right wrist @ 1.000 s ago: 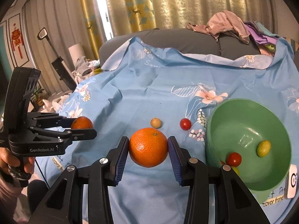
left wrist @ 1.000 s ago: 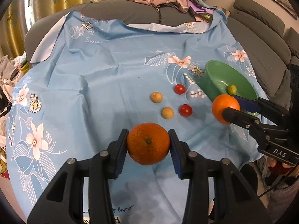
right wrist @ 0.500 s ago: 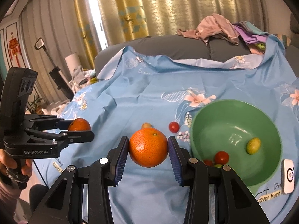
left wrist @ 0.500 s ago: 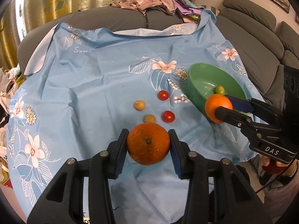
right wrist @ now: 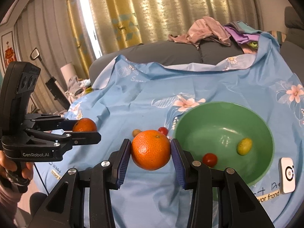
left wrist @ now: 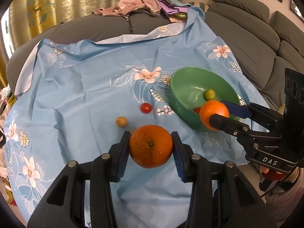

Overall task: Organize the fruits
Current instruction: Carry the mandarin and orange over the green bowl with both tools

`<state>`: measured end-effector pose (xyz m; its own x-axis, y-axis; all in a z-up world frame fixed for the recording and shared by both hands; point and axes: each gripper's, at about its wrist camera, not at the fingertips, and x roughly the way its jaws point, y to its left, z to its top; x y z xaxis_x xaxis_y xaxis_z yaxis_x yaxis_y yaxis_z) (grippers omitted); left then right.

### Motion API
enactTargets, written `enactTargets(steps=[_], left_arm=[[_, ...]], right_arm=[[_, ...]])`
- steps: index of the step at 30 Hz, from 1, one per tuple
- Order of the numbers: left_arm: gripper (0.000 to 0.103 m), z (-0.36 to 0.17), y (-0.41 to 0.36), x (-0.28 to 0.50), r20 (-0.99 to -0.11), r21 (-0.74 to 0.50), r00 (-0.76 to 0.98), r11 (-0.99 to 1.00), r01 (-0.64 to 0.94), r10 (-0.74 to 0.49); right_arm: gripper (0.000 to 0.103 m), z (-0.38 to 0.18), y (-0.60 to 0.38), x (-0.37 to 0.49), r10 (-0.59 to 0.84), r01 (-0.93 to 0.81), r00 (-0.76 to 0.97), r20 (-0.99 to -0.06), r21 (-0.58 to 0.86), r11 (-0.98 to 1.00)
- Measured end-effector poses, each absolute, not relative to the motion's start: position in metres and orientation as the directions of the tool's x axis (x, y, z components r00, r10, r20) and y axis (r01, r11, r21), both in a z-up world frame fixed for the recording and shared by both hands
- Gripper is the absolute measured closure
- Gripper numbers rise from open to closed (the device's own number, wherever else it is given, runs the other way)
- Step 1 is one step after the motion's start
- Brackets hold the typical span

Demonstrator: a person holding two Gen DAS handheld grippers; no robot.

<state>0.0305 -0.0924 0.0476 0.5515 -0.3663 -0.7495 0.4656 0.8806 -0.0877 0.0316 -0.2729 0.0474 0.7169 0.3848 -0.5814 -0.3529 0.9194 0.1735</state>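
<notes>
My left gripper (left wrist: 150, 139) is shut on a large orange (left wrist: 150, 152) above the blue flowered cloth. Just left of the green bowl (right wrist: 224, 114), my right gripper (right wrist: 151, 142) is shut on a second orange (right wrist: 151, 152). In the left wrist view that orange (left wrist: 213, 114) hangs at the bowl's near rim (left wrist: 182, 112). The bowl holds a cherry tomato (right wrist: 209, 160) and a green-yellow fruit (right wrist: 244, 146). Another tomato (left wrist: 146, 108) and a tan round fruit (left wrist: 121, 121) lie on the cloth. The right wrist view shows the left gripper (right wrist: 85, 129) at the left.
The cloth (left wrist: 76, 95) covers a grey sofa, with a pile of clothes (left wrist: 140, 3) on the backrest behind. A small white device (right wrist: 287, 174) lies by the bowl's right side. A person's hand (right wrist: 11, 171) holds the left gripper's handle. Curtains hang behind.
Both grippers have carried their oranges toward the green bowl. The right one's orange now reaches the bowl's near rim. A tomato and a tan fruit have slipped from sight behind the left orange.
</notes>
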Motion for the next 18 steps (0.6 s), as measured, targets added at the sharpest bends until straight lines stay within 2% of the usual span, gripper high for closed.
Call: enactTargets(steps=[18], left_arm=[[0.061,0.052,-0.158,0.048,-0.751,-0.077,0.503,0.814,0.577,-0.427]], right_arm=[[0.059,0.043,-0.319,0.036,0.327,-0.258,0.752,-0.572,0.201,0.945]])
